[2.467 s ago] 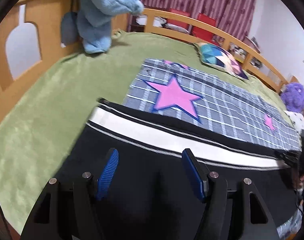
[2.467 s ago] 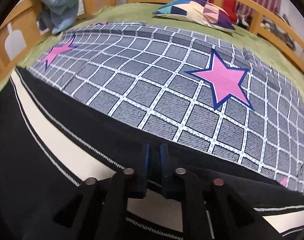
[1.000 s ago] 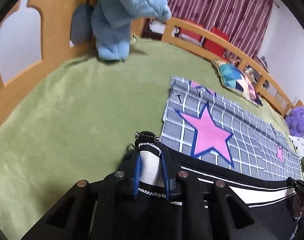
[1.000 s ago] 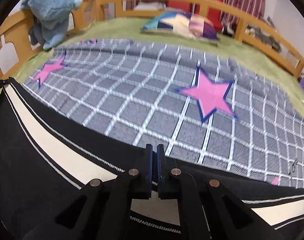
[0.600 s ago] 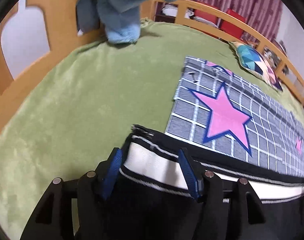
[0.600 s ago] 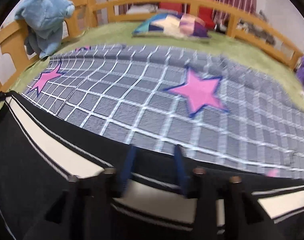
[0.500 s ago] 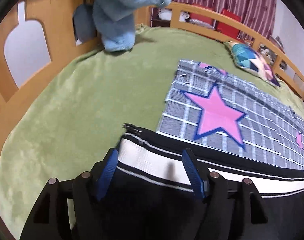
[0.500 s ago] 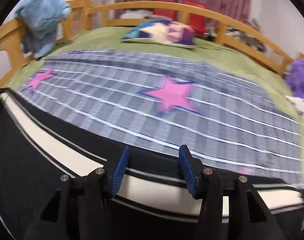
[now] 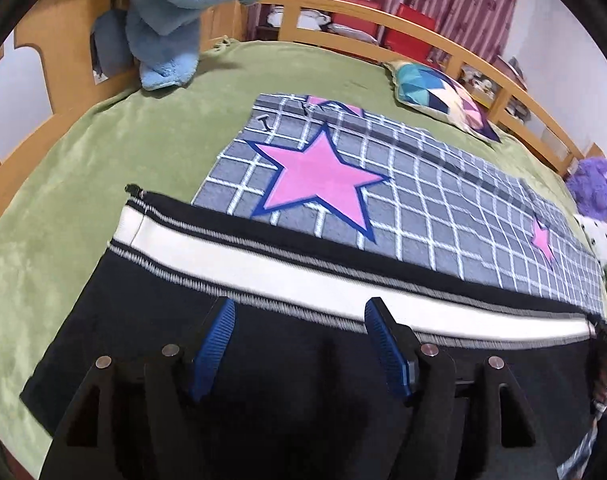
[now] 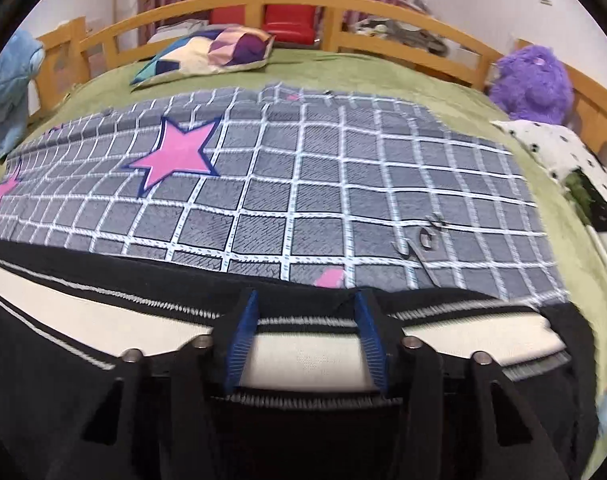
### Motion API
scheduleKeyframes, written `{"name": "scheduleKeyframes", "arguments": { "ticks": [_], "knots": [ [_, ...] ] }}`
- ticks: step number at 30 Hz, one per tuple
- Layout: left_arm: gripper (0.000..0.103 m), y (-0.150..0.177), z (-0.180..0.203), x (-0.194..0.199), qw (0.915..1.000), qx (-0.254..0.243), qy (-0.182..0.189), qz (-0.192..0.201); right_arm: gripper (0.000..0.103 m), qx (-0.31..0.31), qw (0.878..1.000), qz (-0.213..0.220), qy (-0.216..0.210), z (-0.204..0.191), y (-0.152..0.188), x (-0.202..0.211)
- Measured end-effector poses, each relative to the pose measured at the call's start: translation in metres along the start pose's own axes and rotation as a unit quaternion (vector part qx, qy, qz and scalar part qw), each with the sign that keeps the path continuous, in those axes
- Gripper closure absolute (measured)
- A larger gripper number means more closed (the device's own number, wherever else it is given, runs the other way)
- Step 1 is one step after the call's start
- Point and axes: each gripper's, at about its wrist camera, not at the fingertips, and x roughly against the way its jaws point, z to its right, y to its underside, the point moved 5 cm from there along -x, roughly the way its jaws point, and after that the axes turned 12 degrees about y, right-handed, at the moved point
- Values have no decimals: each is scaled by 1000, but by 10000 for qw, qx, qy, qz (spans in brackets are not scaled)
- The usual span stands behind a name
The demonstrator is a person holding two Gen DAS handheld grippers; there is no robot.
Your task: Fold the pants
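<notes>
- Blue-padded left tongs (image 9: 299,344) stand spread above the black pants (image 9: 143,304), nothing between the pads; the jaws opened within the last second.
- Right tongs (image 10: 305,332) are also parted over the pants' white side stripe (image 10: 303,354), not pinching it; the gap has just narrowed a little after opening.
- The pants lie flat along the bed's near edge, partly on a grey checked blanket (image 10: 343,184) with pink stars.
- Beneath is a green bedspread (image 9: 115,152).
- Far off: blue plush toy (image 9: 171,16) at left, patterned pillow (image 10: 207,54), purple plush toy (image 10: 531,84) at right, wooden rail (image 10: 303,0).
</notes>
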Motion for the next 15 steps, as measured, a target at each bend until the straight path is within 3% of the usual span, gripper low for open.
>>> {"name": "scheduleKeyframes", "arguments": {
  "ticks": [4,5,8,11,15],
  "knots": [
    [36,33,11,7,9995,-150,173,-211,59,-438,9982,87,-396,-7,25,54],
    [35,47,13,5,9991,-216,167,-332,53,-474,9975,169,-499,-12,40,73],
    [35,79,8,-7,9966,-359,-175,-720,49,-297,9972,87,-685,-31,77,97],
    [32,95,12,1,9948,-729,-448,-561,49,262,9982,-230,-479,-47,128,97],
    [31,103,15,16,9951,-718,-300,-604,48,-418,9968,-190,-662,-18,150,123]
  ]
}}
